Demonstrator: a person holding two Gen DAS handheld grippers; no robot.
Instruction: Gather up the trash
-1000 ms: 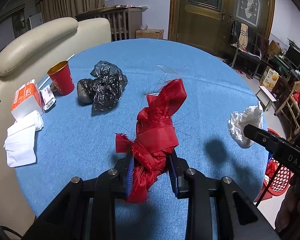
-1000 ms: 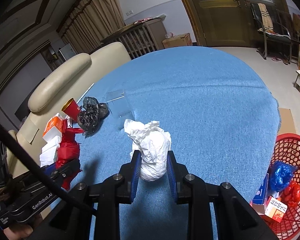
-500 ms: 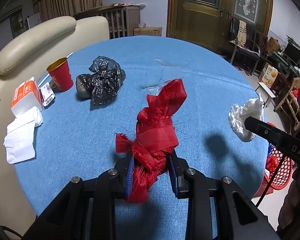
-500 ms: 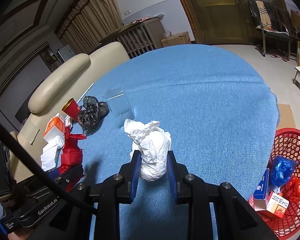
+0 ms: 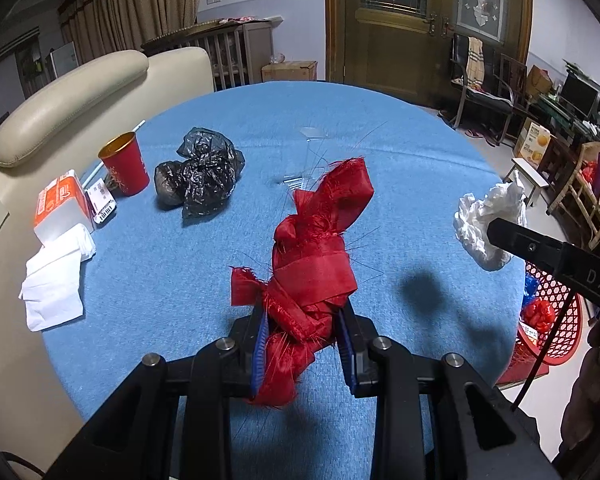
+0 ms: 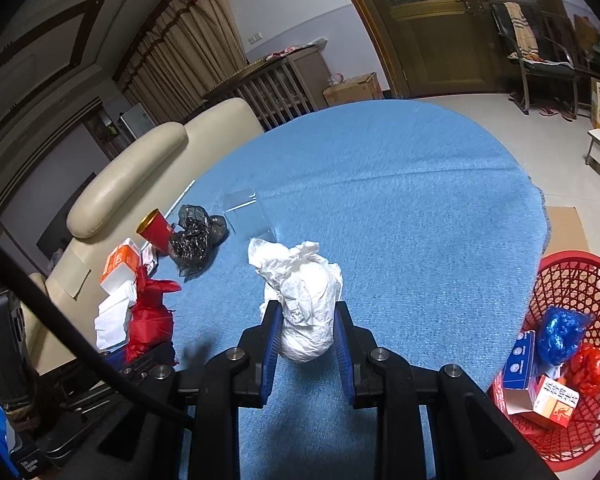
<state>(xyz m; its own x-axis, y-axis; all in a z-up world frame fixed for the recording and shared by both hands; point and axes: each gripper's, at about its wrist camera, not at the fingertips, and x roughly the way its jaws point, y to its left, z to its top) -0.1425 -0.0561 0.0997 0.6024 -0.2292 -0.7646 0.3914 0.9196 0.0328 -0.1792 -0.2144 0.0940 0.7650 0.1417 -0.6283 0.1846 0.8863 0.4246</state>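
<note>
The blue table (image 5: 400, 152) is filling most of both views, and a cream sofa (image 5: 72, 92) is standing along its left edge. A red basket (image 6: 572, 280) is sitting on the floor beside the table's right edge, and it is already holding a blue bag (image 6: 564, 334), a red wad (image 6: 590, 368) and small boxes (image 6: 548, 400).

The left gripper (image 5: 303, 344) is pinching a red cloth bundle (image 5: 320, 256) between its blue pads and is holding it up over the table. The right gripper (image 6: 306, 340) is clamping a white paper wad (image 6: 304, 304) in the same way, with both pads pressing on its sides; the wad is also hanging above the table, near the right edge.

On the table's left part a black bag (image 5: 200, 176) is lying beside a red cup (image 5: 125, 164). Nearer the sofa an orange-white pack (image 5: 60, 208) is sitting with a white tissue (image 5: 54, 284) below it. A clear plastic piece (image 6: 246, 210) is lying near the black bag.
</note>
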